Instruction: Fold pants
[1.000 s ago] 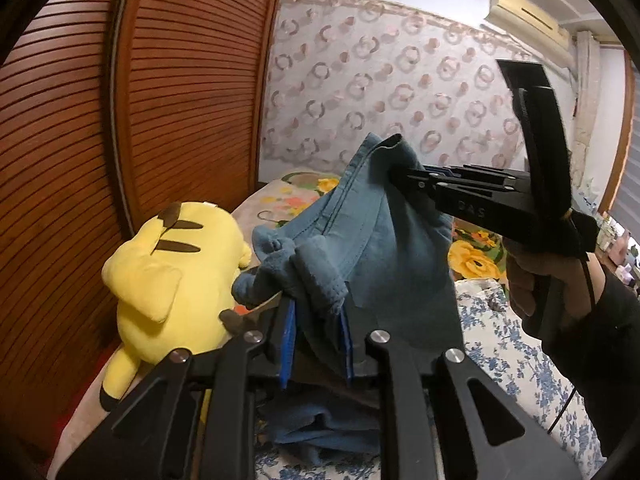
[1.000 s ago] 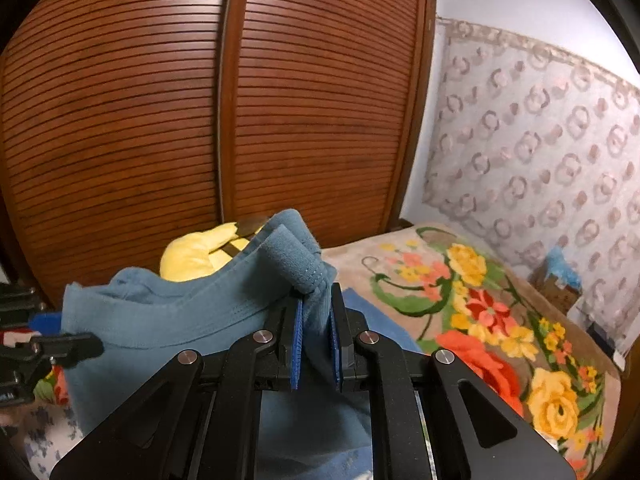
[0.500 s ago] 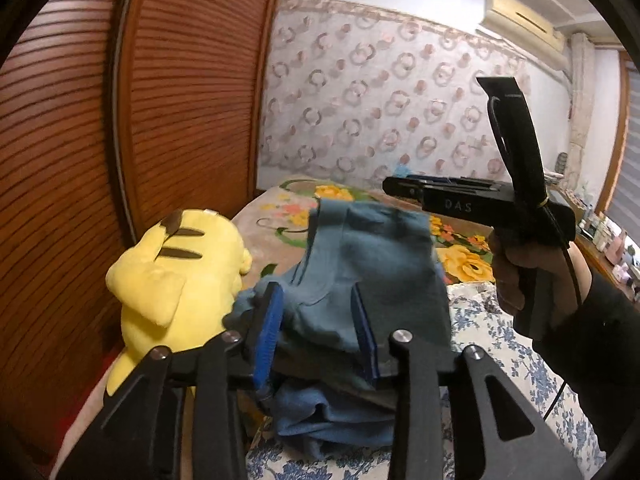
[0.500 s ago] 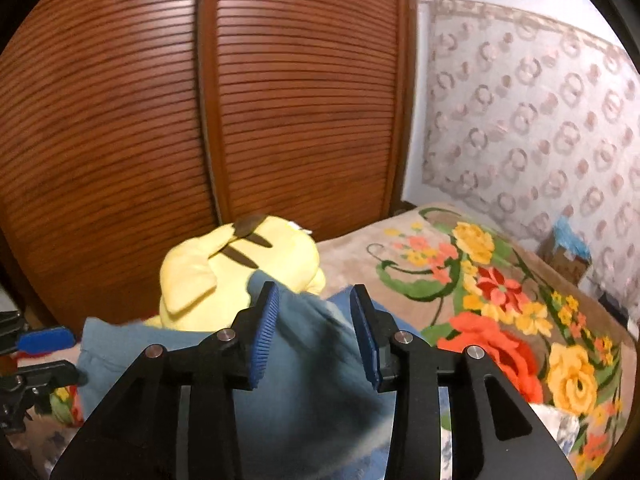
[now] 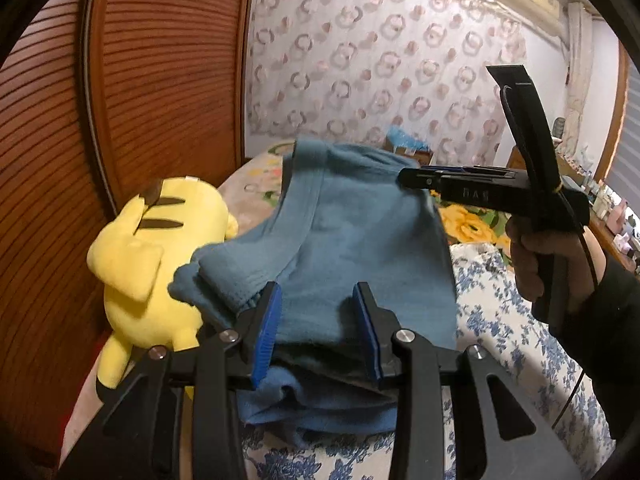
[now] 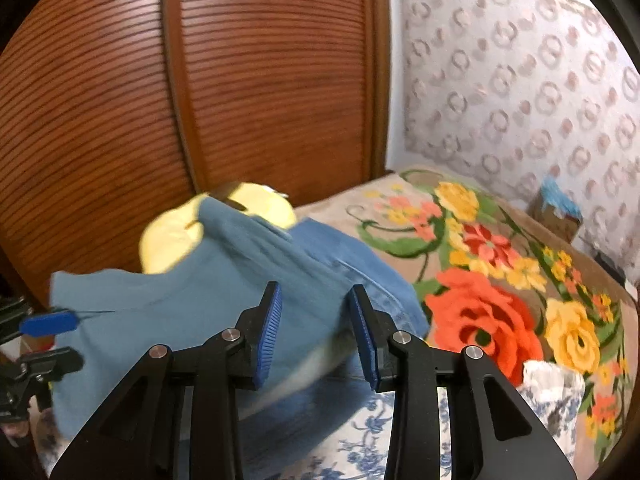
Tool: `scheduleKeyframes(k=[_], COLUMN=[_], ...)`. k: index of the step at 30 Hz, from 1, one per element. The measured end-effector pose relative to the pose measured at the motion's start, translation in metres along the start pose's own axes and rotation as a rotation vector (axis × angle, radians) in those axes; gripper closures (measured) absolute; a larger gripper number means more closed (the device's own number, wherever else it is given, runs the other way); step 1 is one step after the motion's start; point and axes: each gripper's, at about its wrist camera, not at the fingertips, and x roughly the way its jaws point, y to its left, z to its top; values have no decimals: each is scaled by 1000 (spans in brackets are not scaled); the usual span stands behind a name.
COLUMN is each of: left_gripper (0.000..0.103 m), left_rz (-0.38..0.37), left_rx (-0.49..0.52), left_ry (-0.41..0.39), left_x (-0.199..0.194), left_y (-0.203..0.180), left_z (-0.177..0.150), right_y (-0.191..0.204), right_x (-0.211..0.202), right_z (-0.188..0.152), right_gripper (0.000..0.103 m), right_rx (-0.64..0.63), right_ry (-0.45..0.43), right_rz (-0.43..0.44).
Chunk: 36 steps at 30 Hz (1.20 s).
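Both my grippers stand apart with nothing pinched. My left gripper (image 5: 318, 326) has its blue pads (image 5: 267, 332) moderately open over the near edge of the pants (image 5: 352, 240), cloth between them but not squeezed. My right gripper (image 6: 314, 326) is much the same: pads parted, the fabric lying loose below and between them, blurred there.

The pants (image 6: 192, 312) lie on the bed (image 6: 480, 280) in a thick blue stack, one part laid over another, with the far edge rising in a hump and a lower layer bulging out at the near side. One corner rests against the yellow plush (image 5: 152, 264). I judge that a fold has just been laid down and let go. What is left, as far as I can tell, is to flatten the hump, square the edges, and perhaps fold once more; the bundle is not yet neat.

As for containers, only a small box (image 6: 554, 210) sits at the far bed edge, with something blue on top; I cannot tell what.
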Motion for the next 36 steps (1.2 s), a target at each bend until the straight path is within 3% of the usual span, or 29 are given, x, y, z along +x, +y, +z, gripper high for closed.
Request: scheduleKeyframes(k=[6,15,18,25,29,36], left_gripper=[67,67,60,55,44,42], left_rz=[20,15,7,-25,-45,-76], left_rx=[25,66,82,133,149,181], left_ry=[4,-9,-12,-22,-37,-39], left_x=[-7,-32,-43,-67,-82,-100], left_y=[-5,-13,-16,-28,-33,-48], left_z=[0,-5,-8,-17,-26,-38], right_y=[0,26,35,50,55,60], right_x=[-10,-67,-86,-128,-152,-187], right_z=[-4,-13,-23,-45,-59,-88], right_gripper=[67,67,67,67,67,63], right_rx=[33,43,46,65,78,108], right_ry=[-21,-77,-87,-116,-130,-146], right_rz=[-3,-8,-12,-42,-70,-112])
